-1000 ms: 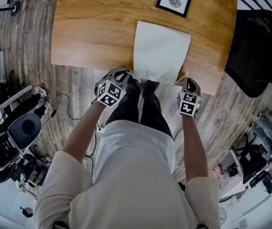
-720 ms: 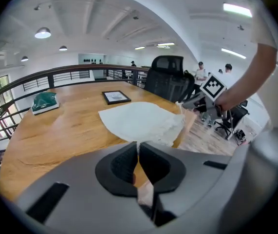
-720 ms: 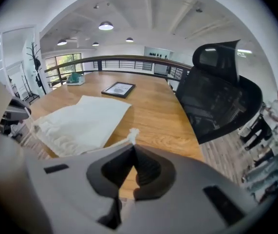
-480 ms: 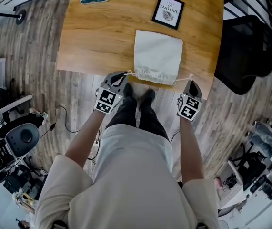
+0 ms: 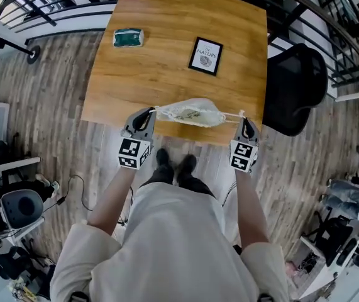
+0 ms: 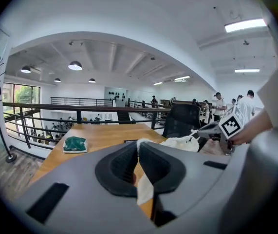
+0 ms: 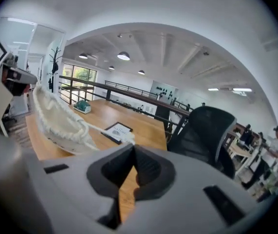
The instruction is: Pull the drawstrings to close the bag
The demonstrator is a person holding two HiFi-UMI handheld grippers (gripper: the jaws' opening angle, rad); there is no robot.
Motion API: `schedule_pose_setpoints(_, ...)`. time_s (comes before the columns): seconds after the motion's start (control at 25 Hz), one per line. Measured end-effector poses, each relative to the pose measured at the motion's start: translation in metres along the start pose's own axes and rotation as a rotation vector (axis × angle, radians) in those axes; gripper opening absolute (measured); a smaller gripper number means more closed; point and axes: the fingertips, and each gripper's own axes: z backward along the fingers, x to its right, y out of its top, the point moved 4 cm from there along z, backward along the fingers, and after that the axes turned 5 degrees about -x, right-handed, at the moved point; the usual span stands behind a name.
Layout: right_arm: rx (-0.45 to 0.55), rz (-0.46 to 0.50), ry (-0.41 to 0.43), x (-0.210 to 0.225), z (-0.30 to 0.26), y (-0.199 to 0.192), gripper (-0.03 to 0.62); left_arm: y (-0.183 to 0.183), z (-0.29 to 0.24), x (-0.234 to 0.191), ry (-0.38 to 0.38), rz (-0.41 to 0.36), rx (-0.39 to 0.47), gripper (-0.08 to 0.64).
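Drawstring bag hangs stretched between both grippers over the near edge of the wooden table, its mouth gathered. Left gripper is clenched on the left drawstring; only its own view shows that white strip pinched between the pads. Right gripper is clamped on the right drawstring, and its view traces the cord to the puckered mouth. Farther back on the table: framed print, green packet. Black office chair stands off right.

The white bag is soft, matt cloth; the table is smooth, lightly glossy wood.
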Motion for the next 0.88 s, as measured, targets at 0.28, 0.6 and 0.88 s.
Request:
schedule_pose_setpoints(0.28, 0.060, 0.084, -0.069, 0.020, 0.030, 0.032, 0.003, 0.060, 0.048, 0.021, -0.001, -0.024, 0.138, 0.002)
schedule_pose_setpoints(0.6, 0.081, -0.050, -0.149, 0.054, 0.044, 0.052, 0.002, 0.088, 0.061, 0.036, 0.022, -0.054, 0.173, 0.002)
schedule_pose_setpoints(0.88, 0.090, -0.141, -0.195, 0.088, 0.039, 0.066, 0.002, 0.100, 0.056, 0.037, 0.050, -0.032, 0.183, 0.000)
